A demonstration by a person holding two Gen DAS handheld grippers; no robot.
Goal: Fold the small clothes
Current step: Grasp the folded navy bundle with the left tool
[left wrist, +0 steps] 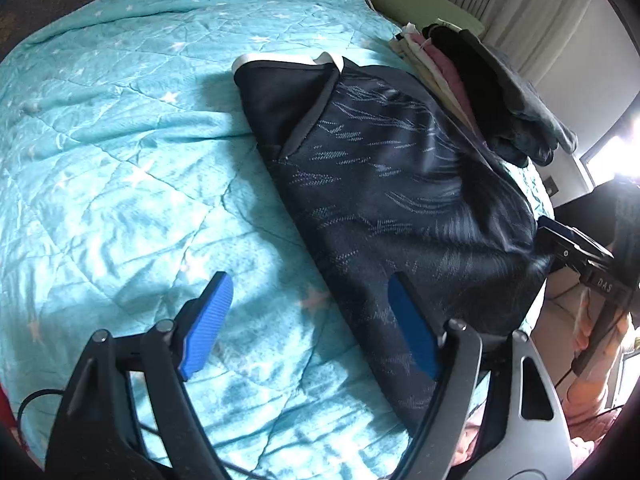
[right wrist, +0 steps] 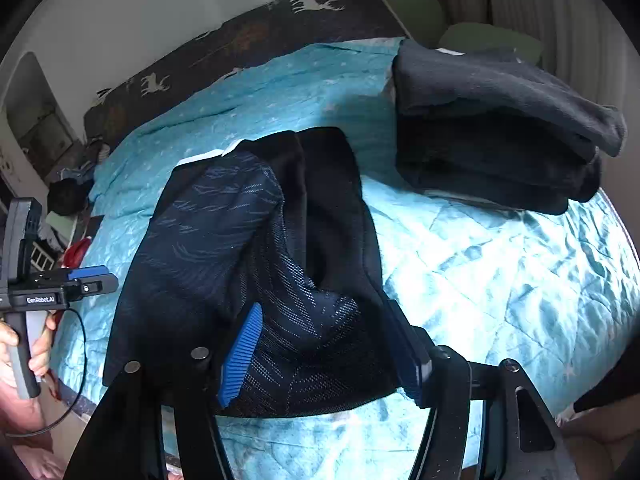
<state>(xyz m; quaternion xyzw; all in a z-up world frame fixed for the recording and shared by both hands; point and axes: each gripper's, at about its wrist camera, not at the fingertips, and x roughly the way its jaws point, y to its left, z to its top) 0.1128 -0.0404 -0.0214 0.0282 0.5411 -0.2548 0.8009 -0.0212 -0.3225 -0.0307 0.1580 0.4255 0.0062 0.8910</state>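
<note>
Right tongs (right wrist: 320,344): mine, blue pads spread wide with the near hem of the dark patterned garment (right wrist: 256,264) bunched between them; whether a pad touches the cloth I cannot tell.
Left tongs (left wrist: 308,328): wide apart, nothing gripped, one pad over the garment's edge, the other over the quilt.
Garment: lies partly folded on the turquoise quilt (left wrist: 120,160) of the bed.
Beyond: stack of folded clothes (right wrist: 500,128) near the bed's far edge.
</note>
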